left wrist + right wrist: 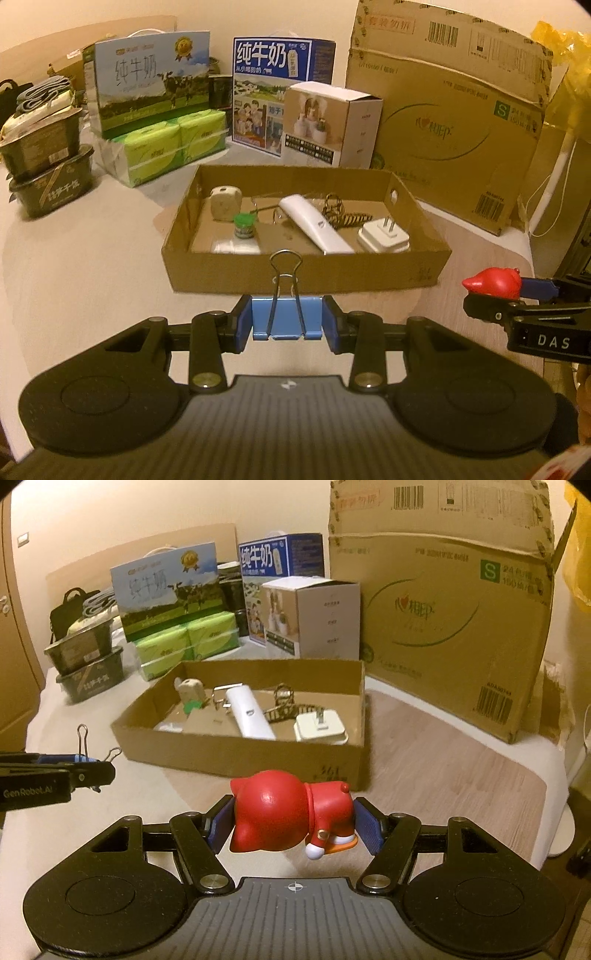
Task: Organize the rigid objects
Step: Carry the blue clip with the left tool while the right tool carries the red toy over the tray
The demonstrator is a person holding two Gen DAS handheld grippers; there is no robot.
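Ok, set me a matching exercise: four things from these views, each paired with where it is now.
Things:
1. binder clip
2. red figurine
3. white plug
4. green-capped jar

Places:
A. right side of the tray
B. in the left claw
C. left half of the tray
D. in the right claw

Pairs: 1-B, 2-D, 3-A, 4-C

Black gripper with blue pads (silver screws).
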